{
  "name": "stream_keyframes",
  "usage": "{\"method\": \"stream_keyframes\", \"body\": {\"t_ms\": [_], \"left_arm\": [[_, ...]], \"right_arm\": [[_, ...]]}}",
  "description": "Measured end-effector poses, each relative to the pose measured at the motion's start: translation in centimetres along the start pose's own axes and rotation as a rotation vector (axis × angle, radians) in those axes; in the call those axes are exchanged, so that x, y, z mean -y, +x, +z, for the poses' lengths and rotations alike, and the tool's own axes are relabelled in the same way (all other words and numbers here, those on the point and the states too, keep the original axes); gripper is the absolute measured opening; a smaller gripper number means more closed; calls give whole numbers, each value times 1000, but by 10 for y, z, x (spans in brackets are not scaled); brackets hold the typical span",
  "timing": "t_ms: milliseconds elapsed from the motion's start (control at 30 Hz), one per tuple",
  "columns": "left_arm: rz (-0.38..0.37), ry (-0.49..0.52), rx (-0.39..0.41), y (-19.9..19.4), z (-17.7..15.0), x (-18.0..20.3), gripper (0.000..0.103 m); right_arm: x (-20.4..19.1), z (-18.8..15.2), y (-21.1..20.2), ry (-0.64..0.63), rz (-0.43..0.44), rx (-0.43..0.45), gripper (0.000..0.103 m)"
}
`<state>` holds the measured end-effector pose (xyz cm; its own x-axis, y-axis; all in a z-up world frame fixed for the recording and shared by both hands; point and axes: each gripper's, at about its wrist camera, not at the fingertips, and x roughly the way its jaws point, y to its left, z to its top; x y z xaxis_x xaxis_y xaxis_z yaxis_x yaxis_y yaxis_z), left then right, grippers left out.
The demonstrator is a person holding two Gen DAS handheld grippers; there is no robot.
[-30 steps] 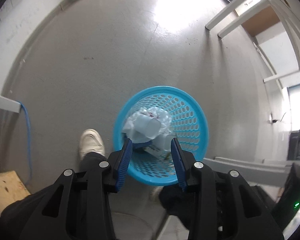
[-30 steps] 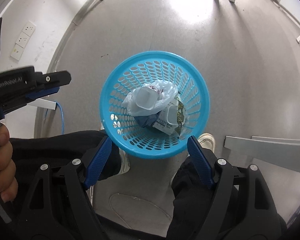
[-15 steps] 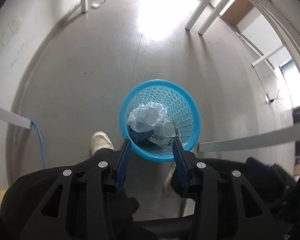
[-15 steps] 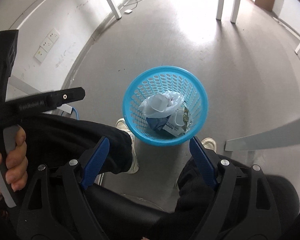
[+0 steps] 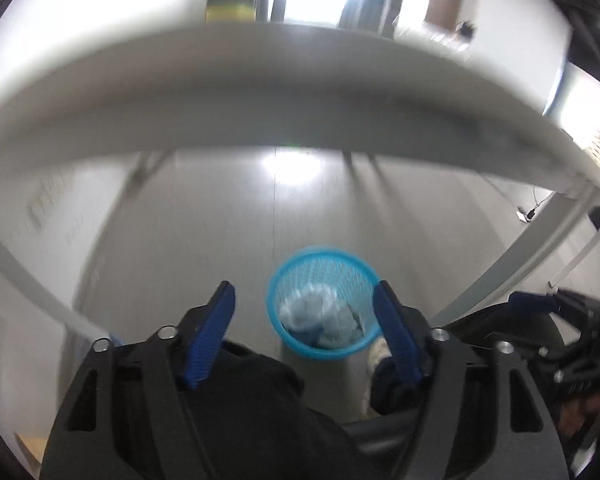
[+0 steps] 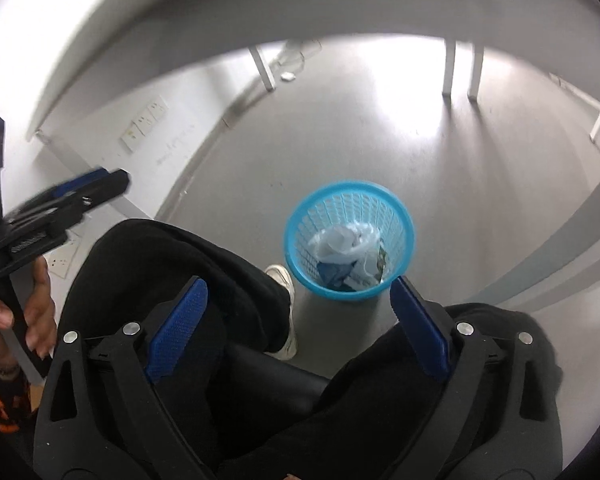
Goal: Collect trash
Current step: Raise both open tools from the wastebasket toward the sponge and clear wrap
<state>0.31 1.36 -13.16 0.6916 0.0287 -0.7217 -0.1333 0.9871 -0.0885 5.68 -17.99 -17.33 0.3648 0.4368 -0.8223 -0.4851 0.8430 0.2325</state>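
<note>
A blue perforated waste basket [image 5: 324, 303] stands on the grey floor between the person's feet and shows in the right wrist view [image 6: 349, 240] too. It holds a crumpled white plastic bag [image 6: 345, 242], a white cup and a printed wrapper [image 6: 374, 268]. My left gripper [image 5: 306, 294] is open and empty, high above the basket. My right gripper [image 6: 298, 286] is open and empty, also far above it. The left gripper also shows at the left of the right wrist view [image 6: 80, 192].
A white tabletop edge [image 5: 284, 92] arches close across the top of both views [image 6: 260, 4]. The person's black trousers [image 6: 172, 264] and white shoe [image 6: 282, 276] sit below. Table legs [image 6: 448, 68] stand on the floor beyond. Wall sockets [image 6: 146, 122] are at left.
Both grippers have risen well away from the basket, which now looks small. The left jaws have spread wider. The table edge has come into view overhead.
</note>
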Motion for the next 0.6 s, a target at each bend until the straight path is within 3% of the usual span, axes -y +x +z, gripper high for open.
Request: {"method": "stream_keyframes", "body": {"t_ms": [100,167,333,433,533,600], "left_arm": [[-32,10,29,-31,-1,-5,74],[-59,-7,46,-52,-1,-12,81],[-42,66,109,-105,8,-21,93],[-49,86,153,-130,21,-24,95],[-18,96,218,-148,34,-24,97],[31,87,214,-146,44,-24,97]], "right_arm": [[-9,-4,-27,-20,-22,57,90],[-16,-6,-48,-33,-32,104,91],[-27,-4,-94,-72,-75,205,94],[-29,2,-113,-97,-87,261,94],[-28,19,-131,-98,-84,317,94],[-25,32,-145,-91,-74,358,94]]}}
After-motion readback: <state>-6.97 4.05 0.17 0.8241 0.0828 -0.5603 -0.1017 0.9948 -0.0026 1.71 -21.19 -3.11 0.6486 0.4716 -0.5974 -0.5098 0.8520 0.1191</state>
